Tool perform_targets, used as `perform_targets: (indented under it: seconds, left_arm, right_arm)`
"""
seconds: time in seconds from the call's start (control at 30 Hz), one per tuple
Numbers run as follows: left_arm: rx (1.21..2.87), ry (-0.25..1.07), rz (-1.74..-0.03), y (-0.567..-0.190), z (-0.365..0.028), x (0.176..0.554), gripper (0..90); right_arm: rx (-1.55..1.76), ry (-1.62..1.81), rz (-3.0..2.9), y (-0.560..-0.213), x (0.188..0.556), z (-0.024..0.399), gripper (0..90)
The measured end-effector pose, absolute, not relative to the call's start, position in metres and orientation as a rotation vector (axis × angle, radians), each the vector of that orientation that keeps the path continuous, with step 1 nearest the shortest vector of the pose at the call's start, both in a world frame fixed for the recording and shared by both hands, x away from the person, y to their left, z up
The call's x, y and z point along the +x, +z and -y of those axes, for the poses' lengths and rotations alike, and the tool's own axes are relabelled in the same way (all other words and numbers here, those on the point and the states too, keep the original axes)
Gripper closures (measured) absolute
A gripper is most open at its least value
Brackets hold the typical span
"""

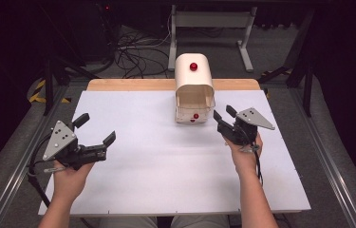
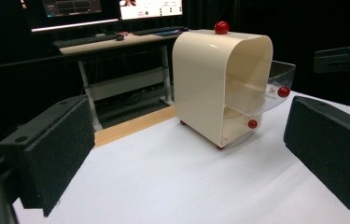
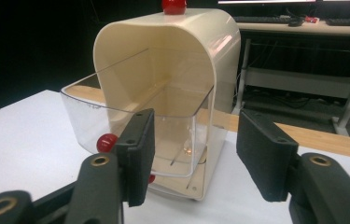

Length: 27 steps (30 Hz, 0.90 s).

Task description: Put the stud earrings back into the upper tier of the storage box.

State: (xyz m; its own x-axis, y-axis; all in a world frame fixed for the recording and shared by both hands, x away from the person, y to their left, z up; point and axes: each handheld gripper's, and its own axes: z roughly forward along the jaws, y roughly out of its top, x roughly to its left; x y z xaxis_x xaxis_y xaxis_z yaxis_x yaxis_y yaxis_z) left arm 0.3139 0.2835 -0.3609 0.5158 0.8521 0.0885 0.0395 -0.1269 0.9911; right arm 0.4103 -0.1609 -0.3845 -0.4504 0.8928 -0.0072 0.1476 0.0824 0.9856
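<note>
On the white table (image 1: 133,180), a cream arched cabinet (image 1: 193,71) with red knobs is seen, its clear drawer (image 3: 116,121) pulled out; the left gripper (image 1: 97,128) and right gripper (image 1: 223,114) are held with jaws apart, nothing gripped.

A cream cabinet (image 1: 193,71) with a rounded top stands upright at the far middle of the white desk (image 1: 156,161), a red knob (image 1: 193,66) on its top. Its upper clear drawer (image 3: 130,116) is pulled partly out, empty, with a red knob (image 3: 106,142) on its front. The lower drawer's (image 2: 238,128) red knob (image 2: 252,123) sits further in.
</note>
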Motion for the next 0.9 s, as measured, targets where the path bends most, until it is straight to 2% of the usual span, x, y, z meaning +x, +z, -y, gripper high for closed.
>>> perform_targets:
  seconds: [0.9]
  left_arm:
    - [1.561, 0.840, -0.791, -0.362, -0.281, 0.314, 2.4]
  right_arm:
    - [1.086, 1.432, -1.726, -0.398, 0.408, 0.178, 30.8]
